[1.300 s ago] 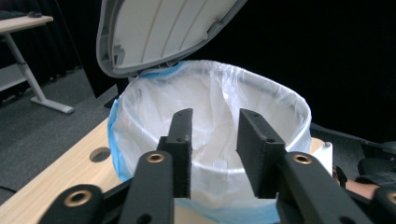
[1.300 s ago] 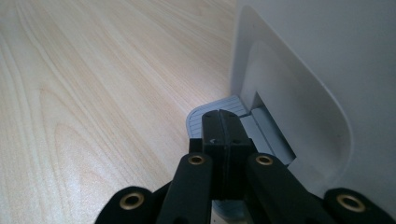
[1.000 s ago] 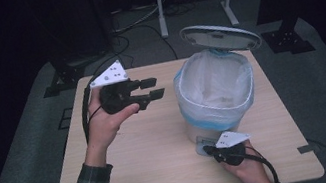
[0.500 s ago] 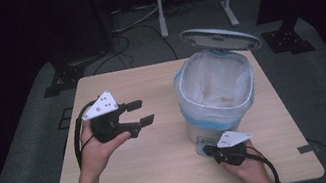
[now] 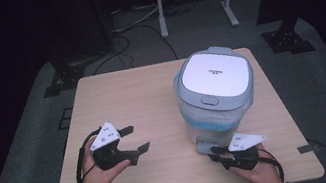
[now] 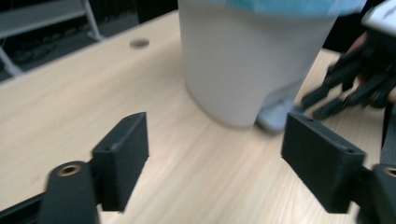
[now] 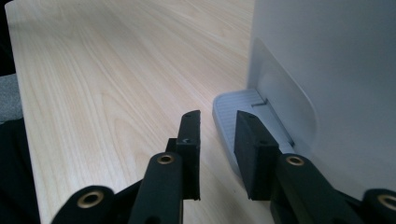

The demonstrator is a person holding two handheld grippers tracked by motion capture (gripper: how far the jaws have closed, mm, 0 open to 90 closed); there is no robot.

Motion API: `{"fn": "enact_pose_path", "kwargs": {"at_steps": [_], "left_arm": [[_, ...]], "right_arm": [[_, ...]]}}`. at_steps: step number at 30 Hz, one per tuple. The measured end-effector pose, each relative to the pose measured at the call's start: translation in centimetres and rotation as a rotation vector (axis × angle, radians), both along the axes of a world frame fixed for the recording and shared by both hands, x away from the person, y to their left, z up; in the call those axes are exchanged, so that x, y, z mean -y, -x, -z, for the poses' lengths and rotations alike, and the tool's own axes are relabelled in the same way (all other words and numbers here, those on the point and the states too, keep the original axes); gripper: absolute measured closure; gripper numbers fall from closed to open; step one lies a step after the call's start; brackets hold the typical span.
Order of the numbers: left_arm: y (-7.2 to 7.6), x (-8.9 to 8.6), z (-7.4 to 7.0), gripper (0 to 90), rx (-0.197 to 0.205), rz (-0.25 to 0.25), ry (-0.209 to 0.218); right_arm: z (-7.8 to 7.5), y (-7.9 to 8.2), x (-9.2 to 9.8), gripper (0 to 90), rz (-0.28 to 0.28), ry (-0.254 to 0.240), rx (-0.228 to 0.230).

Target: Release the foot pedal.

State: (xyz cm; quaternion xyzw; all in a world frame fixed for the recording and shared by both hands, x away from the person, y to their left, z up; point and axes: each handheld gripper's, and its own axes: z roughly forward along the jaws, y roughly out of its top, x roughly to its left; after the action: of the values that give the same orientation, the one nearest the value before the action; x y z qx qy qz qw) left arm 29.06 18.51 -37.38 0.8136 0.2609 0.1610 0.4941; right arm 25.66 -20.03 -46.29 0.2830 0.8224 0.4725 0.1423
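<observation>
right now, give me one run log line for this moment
bin: lid shut | right gripper: open at pedal | left gripper: open, empty

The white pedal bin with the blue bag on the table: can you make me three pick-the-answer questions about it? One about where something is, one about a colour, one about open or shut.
1. Where does the white plastic pedal bin stand on the pale wooden table?
A. on its left half
B. on its right half
C. hanging off the near edge

2. What colour is the bag liner that peeks out under the lid?
A. blue
B. red
C. black

3. How is the bin's grey-rimmed white lid?
A. standing open
C. lying on the table
B. shut down on the bin

Answers:
1 B: in the high view the bin stands right of the middle, by the right gripper.
2 A: a blue band shows below the lid's rim.
3 B: the lid lies flat over the bin's mouth.
</observation>
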Motion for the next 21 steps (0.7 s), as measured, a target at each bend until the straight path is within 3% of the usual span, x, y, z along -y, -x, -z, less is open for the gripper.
{"fn": "enact_pose_path", "kwargs": {"at_steps": [6,12,21], "left_arm": [[0.7,-0.9,2.3,18.4,-0.031,-0.044,-0.030],[1.3,-1.5,4.9,15.1,-0.062,-0.083,-0.096],[1.7,-2.4,7.0,8.4,-0.112,-0.131,-0.155]], "right_arm": [[0.1,0.6,1.9,64.4,0.035,0.009,-0.027],[0.0,0.8,4.2,60.5,0.090,0.021,-0.031],[0.5,0.0,7.2,45.9,0.164,0.038,-0.055]]}}
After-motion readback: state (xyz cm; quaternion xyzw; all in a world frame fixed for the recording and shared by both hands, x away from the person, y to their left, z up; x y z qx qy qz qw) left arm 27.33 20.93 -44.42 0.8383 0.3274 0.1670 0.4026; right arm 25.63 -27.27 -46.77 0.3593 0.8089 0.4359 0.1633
